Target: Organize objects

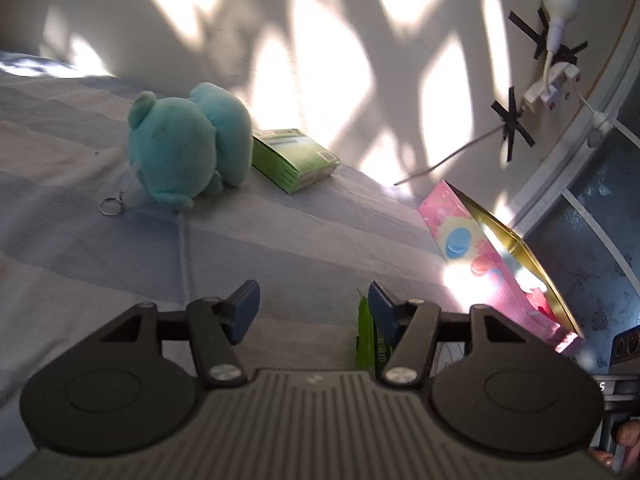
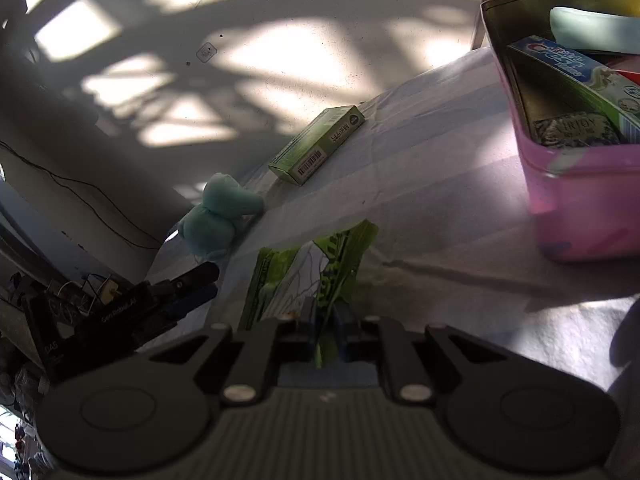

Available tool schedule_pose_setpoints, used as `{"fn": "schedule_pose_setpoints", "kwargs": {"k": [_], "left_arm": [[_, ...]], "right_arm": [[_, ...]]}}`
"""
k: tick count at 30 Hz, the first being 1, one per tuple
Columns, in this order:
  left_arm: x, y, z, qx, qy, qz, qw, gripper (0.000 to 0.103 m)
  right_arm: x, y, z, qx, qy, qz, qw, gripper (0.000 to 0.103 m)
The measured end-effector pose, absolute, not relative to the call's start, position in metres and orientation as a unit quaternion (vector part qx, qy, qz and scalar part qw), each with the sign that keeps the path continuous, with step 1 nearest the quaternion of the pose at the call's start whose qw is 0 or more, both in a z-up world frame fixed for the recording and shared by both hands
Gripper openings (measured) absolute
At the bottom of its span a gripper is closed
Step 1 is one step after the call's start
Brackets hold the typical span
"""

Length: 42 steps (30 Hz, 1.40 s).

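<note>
My right gripper [image 2: 326, 330] is shut on the edge of a green and white packet [image 2: 308, 276] and holds it over the striped bed sheet [image 2: 440, 216]. A strip of the packet [image 1: 365, 334] shows in the left wrist view beside my left gripper [image 1: 314, 306], which is open and empty above the sheet [image 1: 280, 240]. A teal plush toy [image 1: 188, 144] [image 2: 218, 212] lies by the wall, a green box [image 1: 296, 158] [image 2: 318, 144] beside it. The pink tin [image 1: 496, 264] [image 2: 580, 200] stands open at the right.
The pink tin holds a toothpaste box [image 2: 576, 76], a dark sachet [image 2: 576, 130] and a pale blue item [image 2: 592, 36]. A key ring [image 1: 111, 205] lies by the plush. The wall [image 1: 320, 60] has a taped lamp [image 1: 560, 12] and cables.
</note>
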<state>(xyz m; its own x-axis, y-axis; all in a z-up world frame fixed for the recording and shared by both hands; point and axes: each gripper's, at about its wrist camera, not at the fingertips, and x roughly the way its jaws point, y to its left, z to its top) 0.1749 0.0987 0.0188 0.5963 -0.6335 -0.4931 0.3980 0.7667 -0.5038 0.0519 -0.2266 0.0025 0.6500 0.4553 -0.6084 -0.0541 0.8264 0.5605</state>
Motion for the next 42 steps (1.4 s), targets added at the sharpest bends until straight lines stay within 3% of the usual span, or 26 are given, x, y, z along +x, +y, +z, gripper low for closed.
{"fn": "schedule_pose_setpoints", "kwargs": {"k": [3,4,5,10,12,13,15,21,26,33,35,42], "left_arm": [[0.162,0.075,0.021,-0.149,0.348,-0.350,0.857,0.062],[0.155,0.066,0.022,-0.135,0.350,-0.363,0.853,0.062],[0.151,0.059,0.023,-0.124,0.354,-0.372,0.849,0.062],[0.132,0.032,0.012,-0.094,0.395,-0.395,0.824,0.060],[0.123,0.025,0.009,-0.084,0.385,-0.387,0.834,0.058],[0.120,0.019,0.008,-0.072,0.385,-0.388,0.834,0.047],[0.115,0.010,0.011,-0.068,0.394,-0.393,0.828,0.041],[0.116,-0.019,0.067,-0.052,0.336,-0.410,0.847,0.041],[0.129,-0.092,0.095,-0.011,0.301,-0.443,0.845,0.041],[0.158,-0.194,0.085,0.019,0.313,-0.449,0.836,0.041],[0.163,-0.215,0.076,0.044,0.318,-0.419,0.849,0.042],[0.154,-0.217,0.068,0.089,0.315,-0.370,0.869,0.042]], "right_arm": [[0.006,-0.232,0.012,0.164,0.369,0.118,0.907,0.026],[-0.005,-0.231,0.015,0.135,0.359,0.112,0.917,0.039],[-0.013,-0.228,0.016,0.109,0.350,0.113,0.923,0.044],[-0.021,-0.198,0.011,0.002,0.337,0.127,0.933,0.055],[-0.013,-0.189,0.000,-0.026,0.338,0.122,0.933,0.055],[-0.008,-0.188,-0.006,-0.026,0.344,0.126,0.930,0.053],[-0.007,-0.186,-0.007,-0.035,0.329,0.134,0.934,0.042],[-0.021,-0.213,0.033,-0.049,0.236,0.114,0.964,0.041],[-0.023,-0.271,0.066,-0.038,0.198,0.049,0.978,0.041],[0.007,-0.354,0.063,-0.015,0.210,-0.037,0.977,0.042],[0.016,-0.372,0.055,-0.018,0.202,-0.107,0.973,0.052],[-0.008,-0.412,0.041,0.091,0.175,-0.135,0.971,0.052]]}}
